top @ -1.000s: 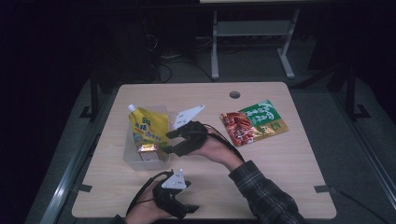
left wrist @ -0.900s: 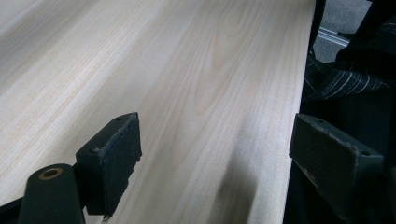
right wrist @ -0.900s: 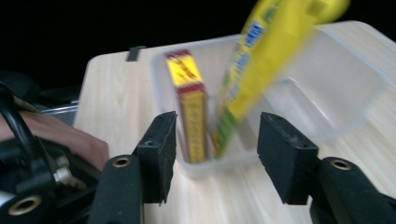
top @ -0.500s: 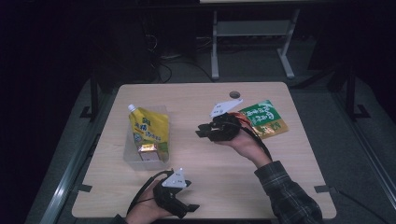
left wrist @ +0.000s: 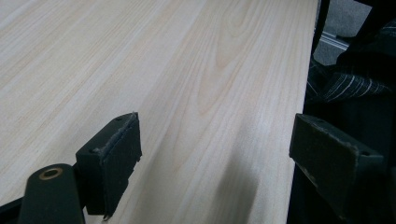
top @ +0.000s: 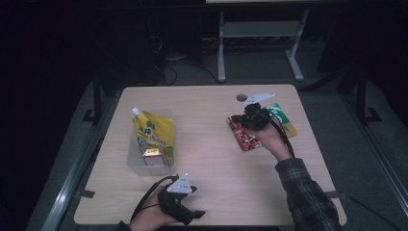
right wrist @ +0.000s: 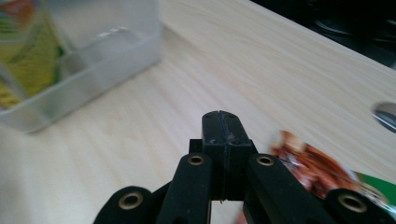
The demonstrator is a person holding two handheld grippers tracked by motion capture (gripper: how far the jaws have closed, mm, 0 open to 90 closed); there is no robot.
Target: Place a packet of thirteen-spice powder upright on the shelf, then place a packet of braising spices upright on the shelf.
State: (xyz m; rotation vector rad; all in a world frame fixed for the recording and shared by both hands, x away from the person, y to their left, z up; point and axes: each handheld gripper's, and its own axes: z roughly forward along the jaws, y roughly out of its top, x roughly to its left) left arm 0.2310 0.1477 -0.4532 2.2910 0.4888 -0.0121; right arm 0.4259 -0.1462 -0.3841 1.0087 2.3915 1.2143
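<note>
Right gripper (top: pixel 235 120): moved from the clear bin (top: pixel 136 163) near the table's (top: pixel 207 192) left edge across to the red-and-green snack packet (top: pixel 248 140) by the far right corner; next pickup apparently begun. Jaws just closed, pads together, nothing between, above the packet. Left gripper (left wrist: pixel 215 154): jaws released wide, empty, at the near edge.

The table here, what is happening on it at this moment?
A person works at a wooden table with a gripper in each hand. The right gripper is above the red and green snack packet, and its jaws have just closed with nothing between them. The left gripper rests open at the near edge of the table. A clear plastic tub on the left side already holds a yellow pouch and a small box. The snack packet still lies flat on the table.
</note>
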